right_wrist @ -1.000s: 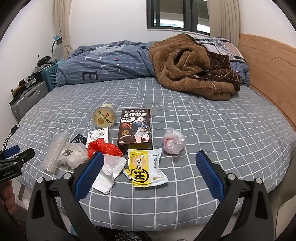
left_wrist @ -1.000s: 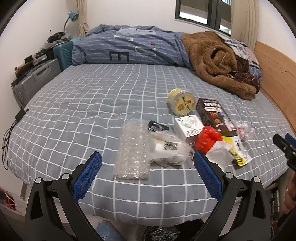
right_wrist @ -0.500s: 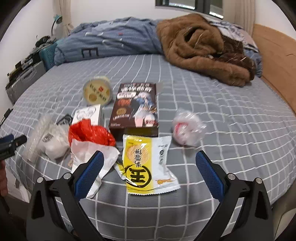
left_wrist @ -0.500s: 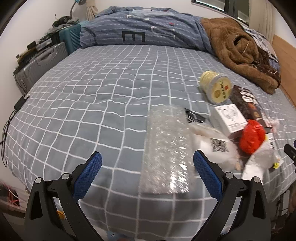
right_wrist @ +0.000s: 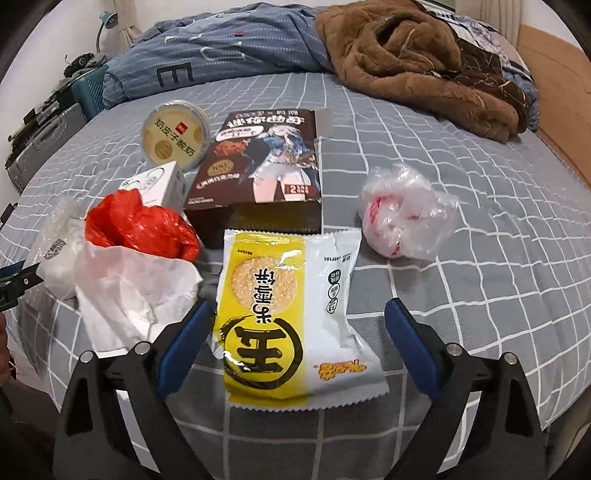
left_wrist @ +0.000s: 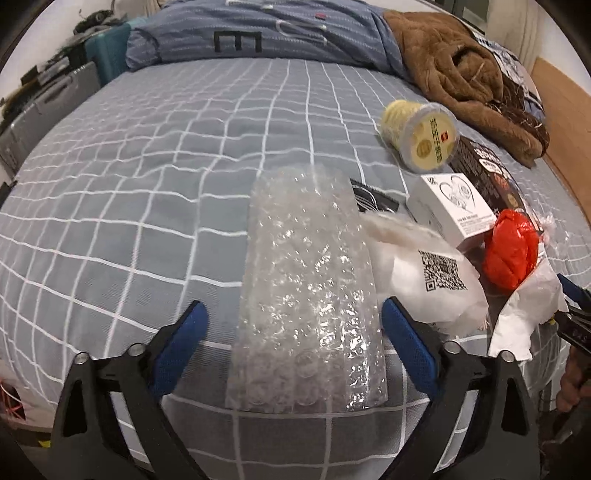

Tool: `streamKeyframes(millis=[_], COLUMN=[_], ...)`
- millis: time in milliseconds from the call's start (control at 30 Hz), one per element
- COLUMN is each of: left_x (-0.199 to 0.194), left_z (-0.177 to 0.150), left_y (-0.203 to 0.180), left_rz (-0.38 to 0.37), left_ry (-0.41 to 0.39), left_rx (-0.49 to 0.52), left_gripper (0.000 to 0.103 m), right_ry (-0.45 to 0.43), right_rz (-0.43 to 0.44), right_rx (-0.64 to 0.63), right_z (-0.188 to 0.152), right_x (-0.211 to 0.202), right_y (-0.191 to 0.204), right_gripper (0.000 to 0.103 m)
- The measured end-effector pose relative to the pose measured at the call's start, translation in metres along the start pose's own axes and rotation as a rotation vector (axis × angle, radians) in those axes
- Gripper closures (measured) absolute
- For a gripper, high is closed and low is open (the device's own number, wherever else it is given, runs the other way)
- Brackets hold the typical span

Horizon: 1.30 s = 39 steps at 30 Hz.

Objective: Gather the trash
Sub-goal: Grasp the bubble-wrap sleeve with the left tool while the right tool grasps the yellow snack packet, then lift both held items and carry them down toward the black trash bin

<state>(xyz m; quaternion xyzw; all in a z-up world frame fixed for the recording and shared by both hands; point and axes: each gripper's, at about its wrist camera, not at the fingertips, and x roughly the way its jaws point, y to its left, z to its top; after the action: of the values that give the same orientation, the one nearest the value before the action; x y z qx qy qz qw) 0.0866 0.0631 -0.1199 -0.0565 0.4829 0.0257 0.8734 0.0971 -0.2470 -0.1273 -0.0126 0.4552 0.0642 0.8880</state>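
Observation:
Trash lies on a grey checked bed. In the left wrist view my left gripper point(left_wrist: 291, 332) is open, its jaws on either side of a clear bubble-wrap sheet point(left_wrist: 306, 288). Beside it lie a white bag with a QR code point(left_wrist: 432, 284), a red plastic wad point(left_wrist: 511, 254), a white box point(left_wrist: 454, 206) and a yellow tub point(left_wrist: 424, 133). In the right wrist view my right gripper point(right_wrist: 299, 332) is open, straddling a yellow and white snack packet point(right_wrist: 291, 314). Near it lie a dark snack box point(right_wrist: 266, 166), a crumpled clear bag point(right_wrist: 402, 214), white paper point(right_wrist: 136, 288) and the red wad point(right_wrist: 140, 225).
A brown fleece point(right_wrist: 413, 62) and a blue duvet point(left_wrist: 266, 33) lie at the far end of the bed. Suitcases point(left_wrist: 48, 103) stand along the left side. A wooden headboard point(right_wrist: 554, 88) runs on the right. The near bed edge point(left_wrist: 295, 443) is just below both grippers.
Both grippers have moved forward and down toward the bed. The left now straddles the bubble wrap and the right straddles the yellow packet. Both stay open.

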Motion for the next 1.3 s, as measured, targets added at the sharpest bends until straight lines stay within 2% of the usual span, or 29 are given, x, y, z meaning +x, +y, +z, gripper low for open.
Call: streamKeyframes(millis=[200,500,700,900,1300], left_x=[0.002,-0.004,-0.006,-0.01,-0.032], left_z=[-0.003,0.0,0.001,0.002,0.003], left_y=[-0.002,0.002,0.004,0.005,0.001], left_rz=[-0.031,-0.017,-0.018,-0.025,-0.02], left_ry=[0.019,0.014,0.006,-0.01,-0.054], left_rx=[0.011,-0.007,-0.021,-0.031,-0.018], left_gripper=[0.038,0.066,0.078,0.084,0.084], right_ry=[0.027,0.029,0.047,0.045,0.023], right_rz=[0.015,0.041,0.036,0.043,0.022], right_rx=[0.01,0.035,0.029,0.039,0.046], right_z=[-0.003,-0.004,-0.004,-0.003,0.003], right_x=[0.012,0.012,0.013,0.01,-0.011], right_y=[-0.005,-0.01,-0.01,-0.012,-0.013], right_gripper=[0.028,0.043,0.057,0.082,0.089])
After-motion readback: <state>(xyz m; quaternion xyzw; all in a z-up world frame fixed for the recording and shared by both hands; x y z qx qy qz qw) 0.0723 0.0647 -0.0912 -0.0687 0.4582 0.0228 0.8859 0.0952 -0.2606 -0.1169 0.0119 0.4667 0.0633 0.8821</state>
